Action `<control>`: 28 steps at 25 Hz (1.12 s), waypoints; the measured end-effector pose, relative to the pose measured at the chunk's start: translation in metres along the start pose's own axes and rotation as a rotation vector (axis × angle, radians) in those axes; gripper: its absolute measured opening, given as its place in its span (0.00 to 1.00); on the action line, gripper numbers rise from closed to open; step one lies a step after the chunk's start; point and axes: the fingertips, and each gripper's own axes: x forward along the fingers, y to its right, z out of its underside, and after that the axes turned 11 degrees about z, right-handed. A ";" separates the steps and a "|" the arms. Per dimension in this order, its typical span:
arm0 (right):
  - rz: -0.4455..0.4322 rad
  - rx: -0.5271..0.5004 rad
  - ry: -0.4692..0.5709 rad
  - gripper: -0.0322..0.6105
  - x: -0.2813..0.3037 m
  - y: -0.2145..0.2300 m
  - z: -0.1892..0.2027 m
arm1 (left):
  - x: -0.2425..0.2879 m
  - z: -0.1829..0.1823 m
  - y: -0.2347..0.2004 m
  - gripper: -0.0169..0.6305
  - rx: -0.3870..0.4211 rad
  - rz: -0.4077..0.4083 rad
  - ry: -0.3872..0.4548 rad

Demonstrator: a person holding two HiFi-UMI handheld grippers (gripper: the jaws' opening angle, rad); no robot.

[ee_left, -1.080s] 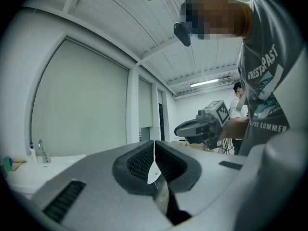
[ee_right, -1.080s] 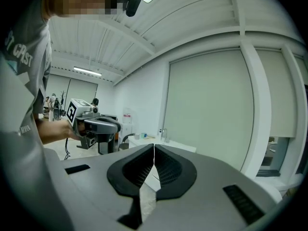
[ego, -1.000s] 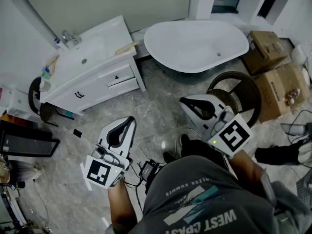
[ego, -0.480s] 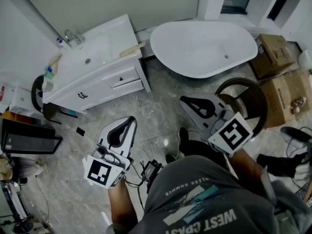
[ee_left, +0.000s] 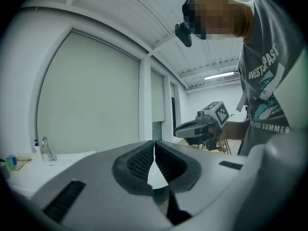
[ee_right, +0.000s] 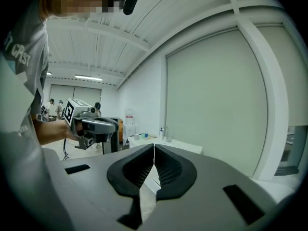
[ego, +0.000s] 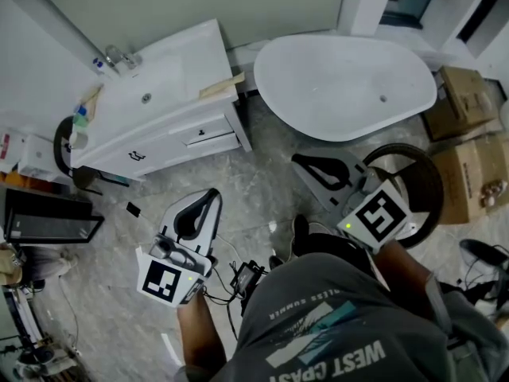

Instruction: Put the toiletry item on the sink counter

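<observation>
Status, as judged: no carrying under way. Left gripper (ee_left: 154, 144) and right gripper (ee_right: 154, 148): both closed pad to pad, nothing between. Held in the air above the floor (ego: 262, 146), well apart from the sink counter (ego: 191, 54). Small toiletry items (ego: 78, 118) at the counter end toward the head view's left, far from both sets of fingers. Cannot tell which counts as the task's item, nor whether already placed or yet to be fetched. No contact with any item.
</observation>
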 end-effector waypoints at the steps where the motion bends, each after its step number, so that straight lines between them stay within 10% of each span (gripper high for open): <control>1: -0.009 -0.001 0.000 0.10 0.006 0.006 0.000 | 0.005 0.001 -0.005 0.04 -0.003 -0.008 -0.004; 17: -0.127 0.009 -0.006 0.10 0.088 0.056 -0.006 | 0.038 -0.013 -0.081 0.04 0.001 -0.134 -0.024; 28: -0.013 0.017 -0.024 0.10 0.166 0.071 -0.010 | 0.044 -0.010 -0.172 0.04 0.016 -0.036 0.001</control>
